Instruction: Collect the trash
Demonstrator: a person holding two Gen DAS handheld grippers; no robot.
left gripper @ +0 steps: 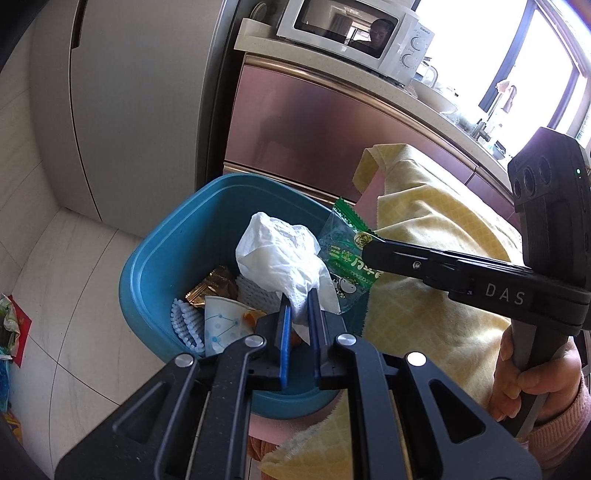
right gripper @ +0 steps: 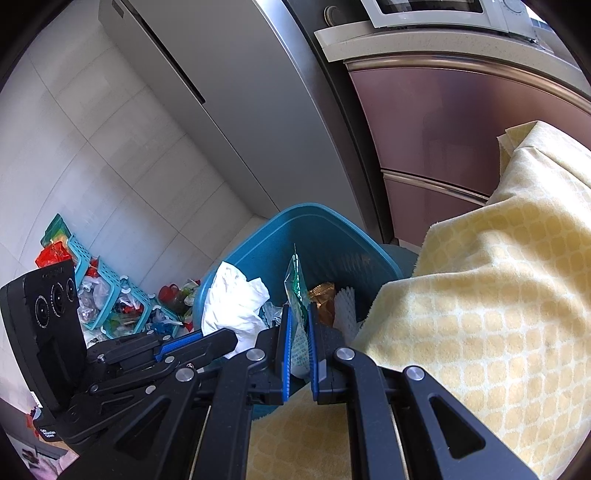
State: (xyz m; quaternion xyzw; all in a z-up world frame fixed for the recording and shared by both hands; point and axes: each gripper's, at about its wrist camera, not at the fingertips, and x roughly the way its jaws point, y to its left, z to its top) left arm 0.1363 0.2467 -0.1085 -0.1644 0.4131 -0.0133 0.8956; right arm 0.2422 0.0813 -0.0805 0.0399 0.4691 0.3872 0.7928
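The grey refrigerator (left gripper: 122,110) and mauve kitchen cabinet (left gripper: 314,122) with a white microwave (left gripper: 354,33) on its counter stand behind; pale floor tiles (left gripper: 55,277) carry a litter of coloured packaging (right gripper: 110,295). Nearer, a yellow patterned cloth (left gripper: 436,236) drapes the table edge. Just beside it sits the teal plastic bin (left gripper: 166,258), already holding a paper cup (left gripper: 221,321), a gold wrapper (left gripper: 210,284) and white foam netting (left gripper: 186,323). Both grippers hang over the bin mouth. The left gripper (left gripper: 299,308) pinches a crumpled white tissue (left gripper: 277,254), which sticks up ahead of its fingers. The right gripper (right gripper: 299,321) pinches a green clear snack wrapper (left gripper: 343,258), long axis running up and away from the jaws, directly above the bin; release looks like the next step, and neither hand is better placed
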